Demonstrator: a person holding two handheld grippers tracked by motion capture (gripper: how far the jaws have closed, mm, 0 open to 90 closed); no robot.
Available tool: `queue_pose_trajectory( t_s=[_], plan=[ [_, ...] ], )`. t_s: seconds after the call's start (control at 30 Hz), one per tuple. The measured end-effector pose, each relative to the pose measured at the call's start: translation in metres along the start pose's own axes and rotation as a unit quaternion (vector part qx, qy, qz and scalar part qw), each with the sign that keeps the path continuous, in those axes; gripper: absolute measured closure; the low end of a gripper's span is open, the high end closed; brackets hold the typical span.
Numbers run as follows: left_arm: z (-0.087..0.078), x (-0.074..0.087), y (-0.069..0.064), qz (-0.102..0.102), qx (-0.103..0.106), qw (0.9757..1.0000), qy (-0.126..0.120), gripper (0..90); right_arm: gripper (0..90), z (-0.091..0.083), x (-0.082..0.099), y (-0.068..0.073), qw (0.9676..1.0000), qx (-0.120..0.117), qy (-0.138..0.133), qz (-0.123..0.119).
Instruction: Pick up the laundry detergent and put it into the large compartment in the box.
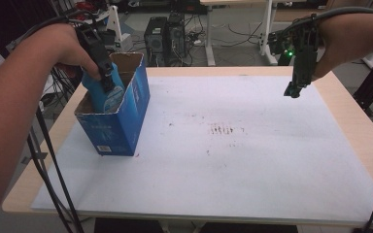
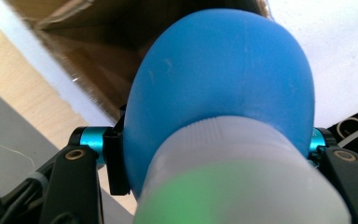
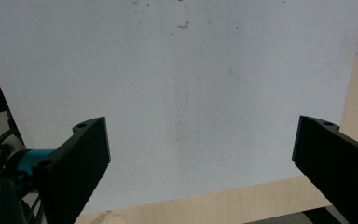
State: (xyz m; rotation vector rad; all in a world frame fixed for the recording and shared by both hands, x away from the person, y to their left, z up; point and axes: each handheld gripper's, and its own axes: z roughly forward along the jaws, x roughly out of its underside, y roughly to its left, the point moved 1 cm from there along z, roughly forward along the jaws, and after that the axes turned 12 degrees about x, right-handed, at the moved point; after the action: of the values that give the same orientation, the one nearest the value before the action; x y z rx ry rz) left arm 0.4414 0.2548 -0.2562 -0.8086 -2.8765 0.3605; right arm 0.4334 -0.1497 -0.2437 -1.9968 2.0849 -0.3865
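Note:
A blue bottle point(image 1: 105, 98) with a white cap point(image 2: 242, 172) hangs partly inside the open top of a blue cardboard box point(image 1: 121, 127) at the table's left. My left gripper point(image 1: 107, 81) is shut on it, its jaws pressing the bottle's sides just past the cap point(image 2: 216, 154). In the left gripper view, the box's brown inside point(image 2: 98, 56) lies beyond the bottle point(image 2: 223, 79). My right gripper point(image 1: 292, 91) hangs in the air above the table's far right, pointing down. Its jaws stand wide open point(image 3: 200, 149) with nothing between them, over the white sheet point(image 3: 168, 70).
A white sheet point(image 1: 223, 145) covers most of the wooden table point(image 1: 362, 131) and bears faint dark marks near its middle. Computer towers point(image 1: 165, 34) and desk legs stand on the floor behind. Cables point(image 1: 43, 160) hang off the left edge.

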Motion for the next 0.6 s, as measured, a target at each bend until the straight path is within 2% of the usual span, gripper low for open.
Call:
queue_pose_trajectory(
  t_s=[0.1, 0.23, 0.27, 0.3, 0.33, 0.43, 0.53, 0.57, 0.6],
  plan=[
    [0.007, -0.001, 0.001, 0.006, -0.001, 1.0, 0.001, 37.6, 3.1, 0.001, 0.0, 0.0, 1.0, 0.0, 0.0, 0.0],
    [0.02, -0.003, 0.006, 0.028, -0.007, 0.9996, 0.006, 37.6, 3.1, 0.002, -0.001, 0.0, 1.0, 0.0, 0.0, -0.002],
    [0.02, -0.003, 0.006, 0.028, -0.007, 0.9996, 0.006, 37.6, 3.1, 0.002, -0.001, 0.0, 1.0, 0.0, 0.0, -0.002],
    [0.024, -0.003, 0.007, 0.038, -0.011, 0.9992, 0.006, 37.6, 3.1, 0.002, -0.002, 0.0, 1.0, -0.001, 0.0, -0.003],
    [0.024, -0.003, 0.007, 0.038, -0.011, 0.9992, 0.006, 37.6, 3.1, 0.002, -0.002, 0.0, 1.0, -0.001, 0.0, -0.003],
    [0.029, -0.004, 0.005, 0.076, -0.018, 0.9969, 0.014, 37.6, 3.1, 0.003, -0.003, 0.0, 1.0, -0.001, 0.002, -0.002],
    [0.032, -0.004, 0.005, 0.083, -0.02, 0.9961, 0.019, 37.6, 3.1, 0.004, -0.005, 0.0, 1.0, -0.002, 0.002, -0.003],
    [0.035, -0.005, 0.005, 0.099, -0.021, 0.9946, 0.025, 37.6, 3.1, 0.004, -0.006, 0.0, 1.0, -0.002, 0.002, -0.003],
    [0.036, -0.005, 0.005, 0.106, -0.022, 0.9937, 0.027, 37.6, 3.1, 0.004, -0.006, 0.0, 1.0, -0.003, 0.002, -0.004]
  ],
)
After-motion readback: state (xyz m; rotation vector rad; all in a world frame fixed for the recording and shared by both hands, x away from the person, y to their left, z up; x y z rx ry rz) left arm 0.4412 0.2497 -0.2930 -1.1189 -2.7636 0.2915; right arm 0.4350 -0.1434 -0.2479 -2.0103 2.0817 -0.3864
